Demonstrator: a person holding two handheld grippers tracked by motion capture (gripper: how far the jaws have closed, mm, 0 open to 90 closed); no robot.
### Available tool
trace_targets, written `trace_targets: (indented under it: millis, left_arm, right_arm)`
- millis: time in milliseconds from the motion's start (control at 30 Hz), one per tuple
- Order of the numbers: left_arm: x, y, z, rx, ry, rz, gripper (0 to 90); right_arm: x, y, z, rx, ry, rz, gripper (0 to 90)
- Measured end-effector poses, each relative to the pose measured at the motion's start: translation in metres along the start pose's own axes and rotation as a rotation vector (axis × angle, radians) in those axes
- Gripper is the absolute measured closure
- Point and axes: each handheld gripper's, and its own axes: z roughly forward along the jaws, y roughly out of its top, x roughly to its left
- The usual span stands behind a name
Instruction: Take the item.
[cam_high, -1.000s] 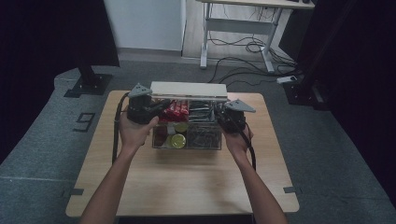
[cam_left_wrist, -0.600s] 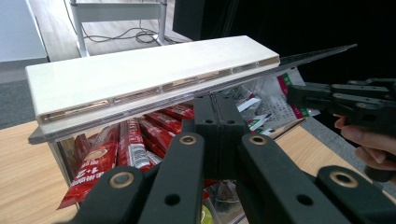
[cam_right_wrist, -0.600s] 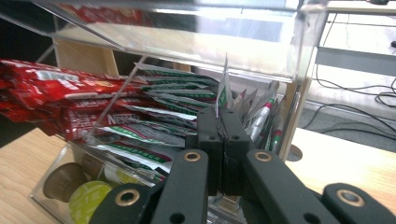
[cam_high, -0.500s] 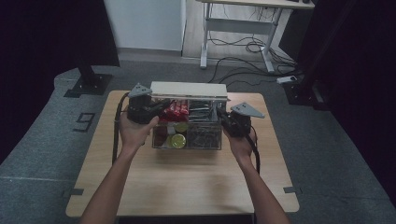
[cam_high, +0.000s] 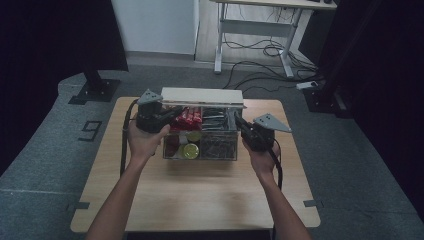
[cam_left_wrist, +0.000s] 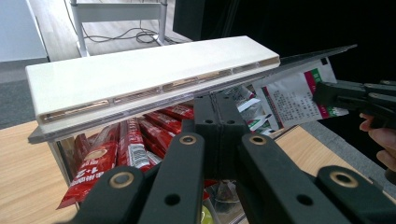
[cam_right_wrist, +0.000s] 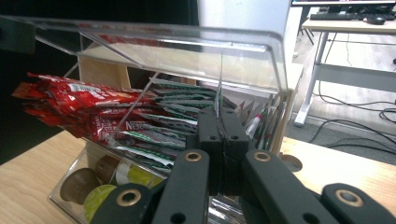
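Observation:
A clear plastic box (cam_high: 222, 146) stands on the wooden table (cam_high: 200, 195). Its lid (cam_high: 202, 96) (cam_left_wrist: 140, 74) (cam_right_wrist: 163, 46), clear with a pale bar along it, is raised. Inside lie red sachets (cam_high: 189, 116) (cam_left_wrist: 126, 144) (cam_right_wrist: 74, 102), green-and-white sachets (cam_right_wrist: 173, 116) (cam_left_wrist: 289, 93) and round capsules (cam_high: 190, 150) (cam_right_wrist: 98, 196). My left gripper (cam_high: 175, 111) (cam_left_wrist: 222, 100) is shut on the lid's clear edge at its left end. My right gripper (cam_high: 236, 119) (cam_right_wrist: 219, 116) is shut beside the box's right wall; I see nothing held between its jaws.
The box sits toward the table's far edge, with bare wood in front of it and at both sides. Behind the table are a desk frame with cables (cam_high: 260, 30) and a black stand base (cam_high: 95, 90). Dark curtains hang left and right.
My right gripper has drawn a little to the right and nearer to me, away from the box's right side. The left gripper and the raised lid have stayed put.

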Motion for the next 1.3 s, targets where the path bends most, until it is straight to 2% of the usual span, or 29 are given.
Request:
trace_targets:
  millis: [667, 1300]
  left_arm:
    - [0.001, 0.001, 0.000, 0.001, -0.007, -0.010, 90.0]
    - [0.001, 0.001, 0.000, 0.002, -0.004, -0.008, 89.8]
  right_arm:
    - [0.000, -0.002, -0.012, -0.032, 0.006, 0.008, 89.0]
    - [-0.004, 0.002, -0.038, -0.096, 0.006, 0.009, 89.1]
